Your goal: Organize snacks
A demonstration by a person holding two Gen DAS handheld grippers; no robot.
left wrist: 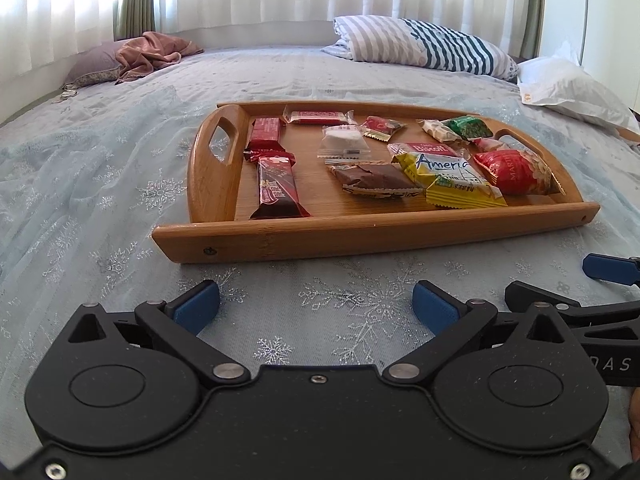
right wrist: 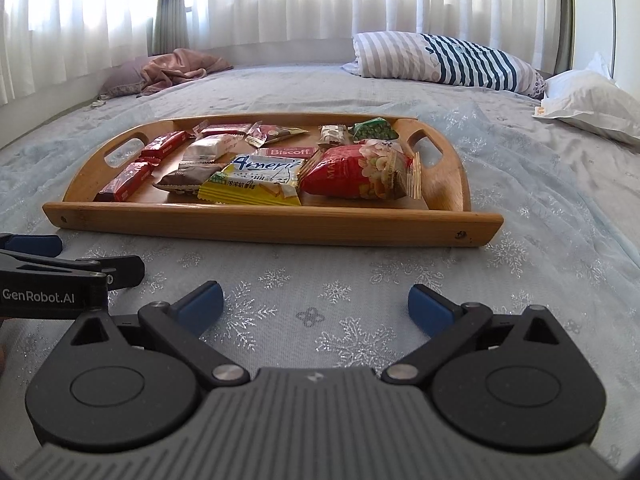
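Observation:
A wooden tray with handle cut-outs lies on the bed and holds several wrapped snacks: a dark red bar, a yellow pack, a red nut bag, a brown bar, a white pack and a green pack. The right wrist view shows the tray too, with the yellow pack and the red bag. My left gripper is open and empty in front of the tray. My right gripper is open and empty beside it.
The bed has a pale blue snowflake cover. A striped pillow and a white pillow lie at the far right, a pink cloth on a purple pillow at the far left. Curtains hang behind.

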